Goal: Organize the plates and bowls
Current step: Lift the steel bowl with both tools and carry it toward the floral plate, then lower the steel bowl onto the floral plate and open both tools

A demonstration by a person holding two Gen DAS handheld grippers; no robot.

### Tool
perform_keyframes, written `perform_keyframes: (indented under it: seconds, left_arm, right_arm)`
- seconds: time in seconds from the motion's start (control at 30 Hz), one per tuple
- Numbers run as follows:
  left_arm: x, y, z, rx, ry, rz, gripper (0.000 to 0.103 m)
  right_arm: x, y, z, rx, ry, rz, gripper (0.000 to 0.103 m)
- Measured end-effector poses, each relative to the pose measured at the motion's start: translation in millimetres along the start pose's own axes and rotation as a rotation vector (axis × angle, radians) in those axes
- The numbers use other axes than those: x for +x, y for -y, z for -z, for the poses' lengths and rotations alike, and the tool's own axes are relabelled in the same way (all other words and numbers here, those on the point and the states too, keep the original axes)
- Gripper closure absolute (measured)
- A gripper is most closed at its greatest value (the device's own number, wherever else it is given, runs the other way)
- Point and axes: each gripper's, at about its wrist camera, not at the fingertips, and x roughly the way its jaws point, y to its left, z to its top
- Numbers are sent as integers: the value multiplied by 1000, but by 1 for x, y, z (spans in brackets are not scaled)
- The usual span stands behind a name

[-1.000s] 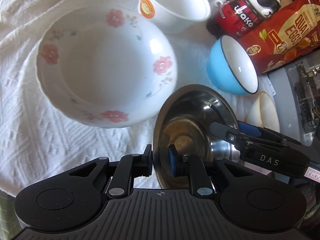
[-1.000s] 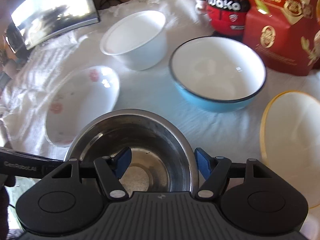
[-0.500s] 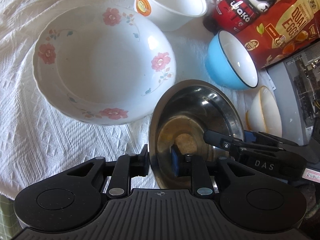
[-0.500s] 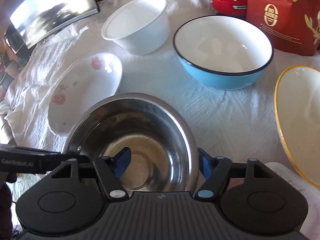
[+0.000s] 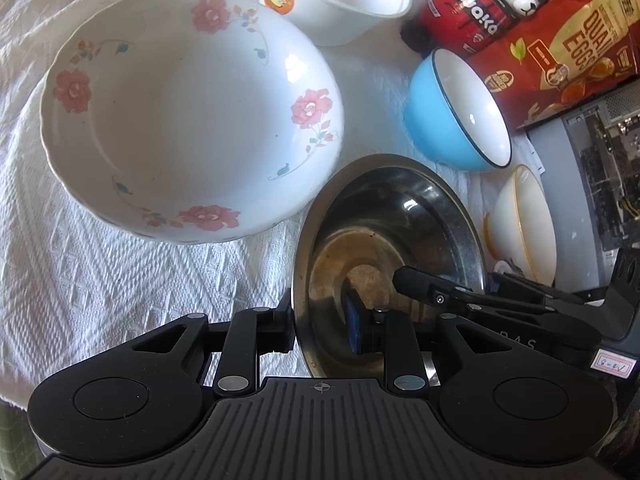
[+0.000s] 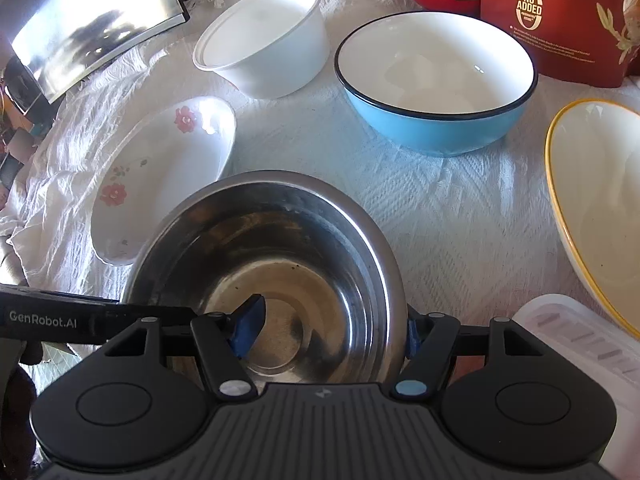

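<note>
Fingers [image 5: 354, 330] of both grippers are straddling opposite rims of the steel bowl [image 6: 280, 264], sharing its weight; neither is visibly clamping yet.

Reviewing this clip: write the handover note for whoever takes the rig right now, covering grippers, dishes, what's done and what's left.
Left gripper: straddles the steel bowl rim, one finger inside and one outside; whether it is clamped is unclear.
Right gripper: open, straddling the opposite rim.
Dishes: floral plate, white bowl, blue bowl and yellow-rimmed bowl sit separately on the white cloth.
Done: nothing stacked yet.
Left: probably set the steel bowl down on the floral plate or nest it with the others, then gather the rest.
</note>
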Motion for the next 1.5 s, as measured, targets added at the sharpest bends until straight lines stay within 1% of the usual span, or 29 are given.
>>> perform_keyframes:
  seconds: [0.13, 0.3, 0.43, 0.47, 0.5, 0.53, 0.6, 0.67, 0.7, 0.77, 0.87, 0.97, 1.07, 1.17, 1.27, 1.33, 1.5]
  left_arm:
    - [-1, -5, 0, -20, 0, 15, 76]
    - [1, -7, -2, -32, -20, 23, 76]
    - [4, -2, -3, -1, -38, 7, 76]
    - [5, 1, -3, 9, -46, -6, 75]
    - [4, 4, -4, 15, -56, -15, 72]
    - [1, 7, -5, 25, -58, -13, 69]
    - [-10, 12, -9, 50, -37, 10, 69]
    - [-24, 16, -15, 71, -6, 33, 69]
    - [-31, 17, -19, 80, 15, 40, 69]
    - [-45, 16, -27, 102, 60, 43, 69]
    - [-59, 8, -40, 121, 108, 32, 69]
    - [-64, -13, -52, 83, 131, 13, 69]
    - [-67, -35, -63, 50, 151, -13, 69]
    - [-67, -52, -71, 34, 163, -61, 70]
    - [-66, -64, -75, 36, 166, -110, 70]
    - [-66, -73, -78, 45, 164, -130, 70]
    - [-73, -85, -84, 77, 174, -128, 72]
  right_arm:
    - [0, 0, 0, 7, 3, 0, 35]
    - [2, 1, 0, 13, -13, -5, 35]
    - [6, 1, 2, 37, -32, -18, 35]
    - [5, 1, 3, 39, -33, -16, 35]
    - [4, 0, 3, 45, -37, -14, 35]
    - [2, -1, 3, 57, -41, -19, 35]
    - [-7, -5, 1, 60, -24, -33, 35]
    - [-21, -11, -3, 44, 17, -25, 35]
    - [-27, -15, -6, 39, 52, -16, 35]
    - [-38, -21, -13, 46, 88, -30, 35]
    - [-43, -39, -23, 22, 134, -38, 35]
    - [-32, -63, -34, -7, 152, -27, 33]
    - [-13, -82, -46, -21, 138, -36, 33]
    - [10, -100, -54, -37, 120, -40, 34]
    - [29, -119, -59, -63, 104, -35, 33]
    - [39, -129, -60, -81, 89, -27, 33]
    - [55, -143, -65, -109, 69, -21, 33]
